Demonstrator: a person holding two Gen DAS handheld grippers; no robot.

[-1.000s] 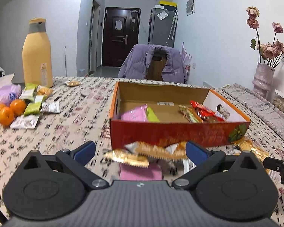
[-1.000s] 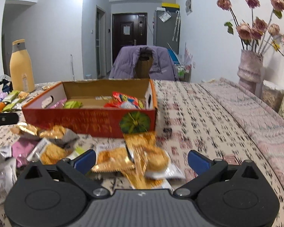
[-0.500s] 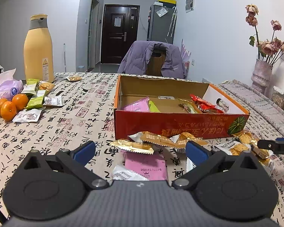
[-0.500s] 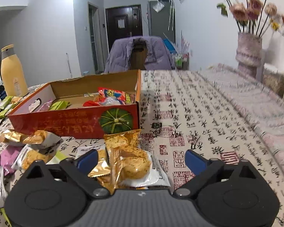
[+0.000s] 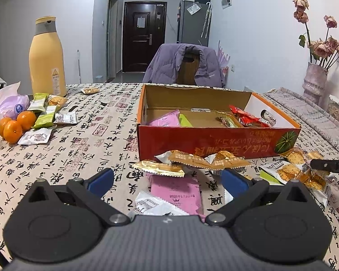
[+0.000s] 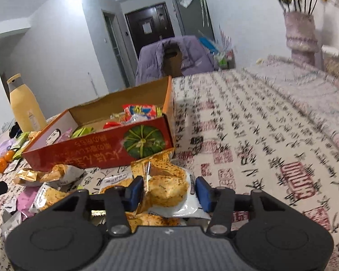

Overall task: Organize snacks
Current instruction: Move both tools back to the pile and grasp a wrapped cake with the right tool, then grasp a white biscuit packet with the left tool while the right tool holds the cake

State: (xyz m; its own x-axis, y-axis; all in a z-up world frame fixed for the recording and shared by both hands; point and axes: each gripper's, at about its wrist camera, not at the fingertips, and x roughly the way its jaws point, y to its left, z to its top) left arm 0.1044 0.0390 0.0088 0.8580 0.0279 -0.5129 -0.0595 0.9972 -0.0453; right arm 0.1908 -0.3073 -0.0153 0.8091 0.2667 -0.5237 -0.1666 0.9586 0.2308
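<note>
An open red cardboard box [image 5: 214,142] [image 6: 97,151] with a pumpkin print holds several snack packets. Loose packets lie in front of it: gold ones [image 5: 160,168] and a pink one [image 5: 176,194]. My left gripper [image 5: 167,180] is open and empty above the pink packet. My right gripper [image 6: 167,189] has its jaws closed in around a clear packet of golden cakes [image 6: 167,185], with the pads at the packet's sides. The right gripper's tip shows in the left wrist view [image 5: 330,166] over more cake packets [image 5: 287,171].
A tall yellow bottle [image 5: 47,61] stands at the back left. Oranges [image 5: 13,125], a tissue pack [image 5: 9,106] and more green and white packets [image 5: 45,117] lie on the left. A vase of dried roses [image 5: 314,81] stands at the right. A chair with a purple jacket [image 5: 185,65] is behind the table.
My right gripper has narrowed its jaws around the cake packet and tilted left. My left gripper has pulled back and up from the box, staying open.
</note>
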